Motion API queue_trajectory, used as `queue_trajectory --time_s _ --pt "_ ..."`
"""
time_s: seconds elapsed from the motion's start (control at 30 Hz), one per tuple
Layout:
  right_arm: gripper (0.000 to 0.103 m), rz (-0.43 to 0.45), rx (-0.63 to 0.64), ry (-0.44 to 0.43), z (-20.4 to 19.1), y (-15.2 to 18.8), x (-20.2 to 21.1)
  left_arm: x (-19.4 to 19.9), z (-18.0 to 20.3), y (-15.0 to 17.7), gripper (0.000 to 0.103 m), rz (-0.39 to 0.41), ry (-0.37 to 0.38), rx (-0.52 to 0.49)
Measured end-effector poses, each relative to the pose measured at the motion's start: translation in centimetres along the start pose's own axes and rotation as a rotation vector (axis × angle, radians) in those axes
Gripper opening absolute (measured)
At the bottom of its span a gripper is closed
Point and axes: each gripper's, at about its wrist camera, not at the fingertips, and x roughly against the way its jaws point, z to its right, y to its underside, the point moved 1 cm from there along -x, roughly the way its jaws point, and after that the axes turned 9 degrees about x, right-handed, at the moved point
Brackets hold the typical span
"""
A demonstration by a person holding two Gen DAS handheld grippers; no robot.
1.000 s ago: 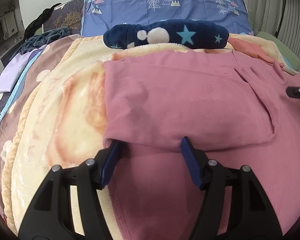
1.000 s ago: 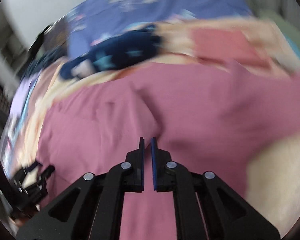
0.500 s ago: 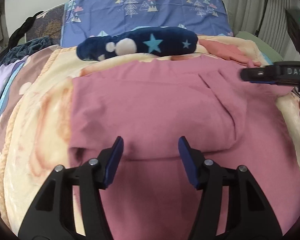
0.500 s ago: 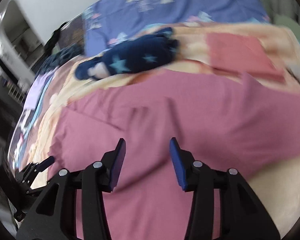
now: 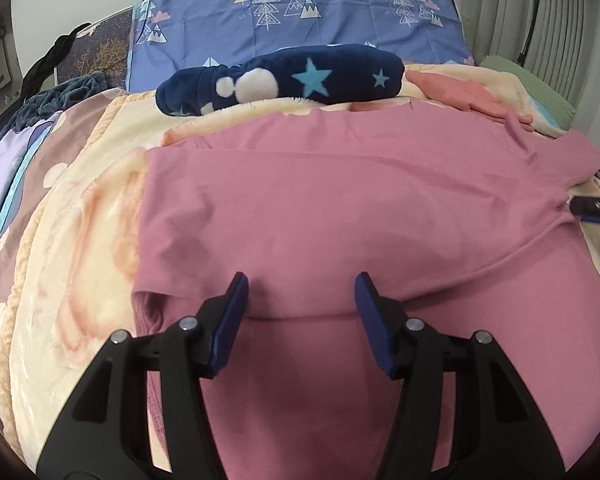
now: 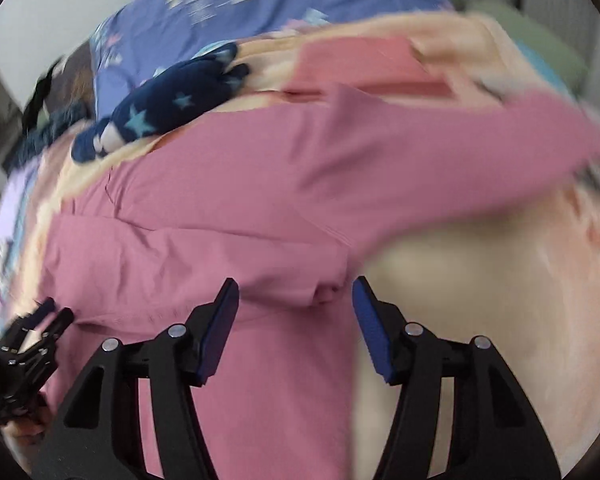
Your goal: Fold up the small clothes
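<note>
Below both spread grippers, the pink garment (image 5: 340, 208) lies flat.

Each camera sits behind its own tongs, angled steeply down and close over the bed. The left view faces the headboard pillow (image 5: 296, 12); the right view is tilted and blurred. Both share the pink garment (image 5: 340, 208) and the navy star plush (image 6: 172, 108).
</note>
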Motion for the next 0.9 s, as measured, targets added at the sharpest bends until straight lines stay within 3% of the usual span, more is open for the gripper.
queue_trajectory --time_s 0.1,0.2,0.33,0.43,0.57,0.77,0.83,0.87,0.9 --pt "0.060 -0.009 -0.071 -0.134 2.2 1.4 0.3 0.3 0.5 0.1 0.057 0.004 0.006 -0.018" --pt "0.059 0.011 -0.100 -0.179 2.6 1.1 0.0 1.0 0.5 0.4 0.060 0.016 -0.004 -0.033" --pt "0.059 0.022 -0.051 -0.175 1.2 -0.3 -0.1 1.6 -1.4 0.6 0.063 0.027 -0.052 -0.003" --pt "0.049 0.034 -0.017 -0.057 0.1 -0.7 0.4 1.6 -3.6 0.3 0.064 0.023 -0.078 0.056" --pt "0.043 0.102 0.026 -0.012 -0.3 -1.2 1.2 1.3 -6.0 -0.9 0.064 0.026 -0.113 0.107" --pt "0.043 0.000 0.045 -0.053 0.2 -2.9 -2.1 -1.1 -9.2 -5.5 0.064 0.037 -0.137 0.158" --pt "0.029 -0.016 0.050 -0.046 0.3 -3.0 -2.8 -2.6 -9.9 -6.9 0.063 0.018 -0.141 0.167" --pt "0.004 -0.017 0.053 -0.048 0.3 -2.8 -2.7 -3.4 -10.1 -7.4 0.061 0.007 -0.132 0.174" --pt "0.003 -0.010 0.048 -0.061 0.2 -2.8 -2.4 -4.2 -10.3 -8.0 0.060 -0.009 -0.108 0.186"
